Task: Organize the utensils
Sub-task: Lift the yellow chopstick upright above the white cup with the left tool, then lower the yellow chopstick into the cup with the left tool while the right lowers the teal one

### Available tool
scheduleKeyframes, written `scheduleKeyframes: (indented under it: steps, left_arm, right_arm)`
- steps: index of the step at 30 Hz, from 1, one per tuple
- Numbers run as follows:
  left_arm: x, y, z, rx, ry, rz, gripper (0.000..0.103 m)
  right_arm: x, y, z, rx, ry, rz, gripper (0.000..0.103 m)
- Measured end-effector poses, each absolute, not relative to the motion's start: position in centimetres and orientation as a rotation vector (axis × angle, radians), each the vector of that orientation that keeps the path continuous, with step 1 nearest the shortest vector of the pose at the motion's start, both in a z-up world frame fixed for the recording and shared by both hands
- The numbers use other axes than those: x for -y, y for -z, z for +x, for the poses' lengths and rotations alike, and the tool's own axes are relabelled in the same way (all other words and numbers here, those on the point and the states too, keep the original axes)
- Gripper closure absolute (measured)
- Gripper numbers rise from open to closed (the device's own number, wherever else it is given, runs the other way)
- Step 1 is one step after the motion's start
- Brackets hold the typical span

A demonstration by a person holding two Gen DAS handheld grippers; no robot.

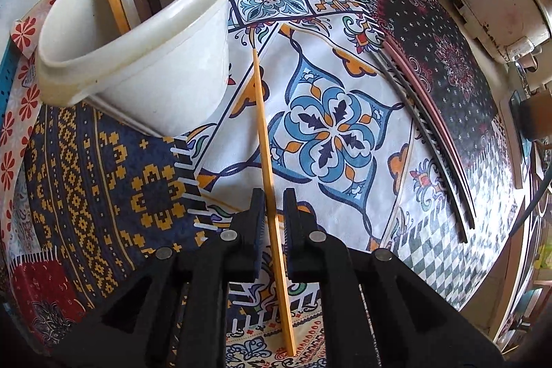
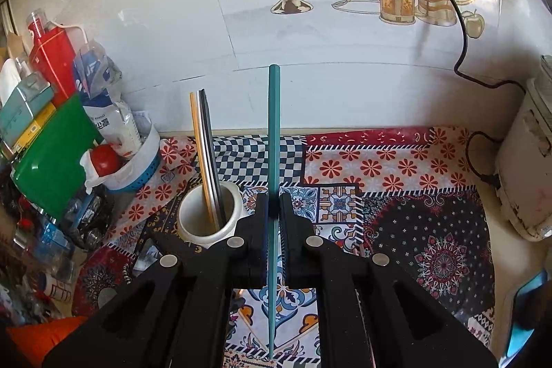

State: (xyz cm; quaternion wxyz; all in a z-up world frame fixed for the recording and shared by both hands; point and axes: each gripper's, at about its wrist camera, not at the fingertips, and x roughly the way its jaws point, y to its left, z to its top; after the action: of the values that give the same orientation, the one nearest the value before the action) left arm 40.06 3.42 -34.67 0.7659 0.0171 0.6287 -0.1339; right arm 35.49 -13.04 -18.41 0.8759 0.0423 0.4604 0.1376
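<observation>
Patterned cloth [image 1: 103, 181] bears the yellow chopstick [image 1: 267, 140], lengthwise between the left gripper [image 1: 272, 223]'s near-closed, unclamped jaws, cup [image 1: 138, 57] up-left; right gripper [image 2: 274, 223] clamps the teal chopstick [image 2: 274, 126] upright.

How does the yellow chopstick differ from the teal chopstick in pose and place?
The yellow chopstick lies flat on the patterned cloth; the teal chopstick is lifted, pointing up toward the wall. The yellow one sits between the left hand-held gripper fingers; the right hand-held gripper clamps the teal one. Both are thin and straight.

Chopsticks [image 2: 207, 157] crowd the white cup's [image 2: 193, 223] mouth; patterned cloth [image 1: 345, 85] beside it lies open.
</observation>
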Motion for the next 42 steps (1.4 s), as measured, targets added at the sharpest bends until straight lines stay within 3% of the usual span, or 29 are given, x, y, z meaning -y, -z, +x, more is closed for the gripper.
scheduleKeyframes:
  steps: [11, 27, 42]
  left_arm:
    - [-3.7, 33.6, 38.9, -1.329, 0.326, 0.078, 0.099]
    - [-9.9, 21.2, 36.2, -1.017, 0.262, -0.063, 0.1]
    - [-13.2, 13.0, 40.2, -0.792, 0.225, -0.145, 0.1]
  right_arm:
    - [13.2, 18.5, 35.4, -0.958, -0.288, 0.097, 0.098]
    - [9.2, 17.4, 38.0, -0.908, -0.355, 0.098, 0.098]
    - [4.5, 16.4, 42.1, -0.795, -0.411, 0.099, 0.098]
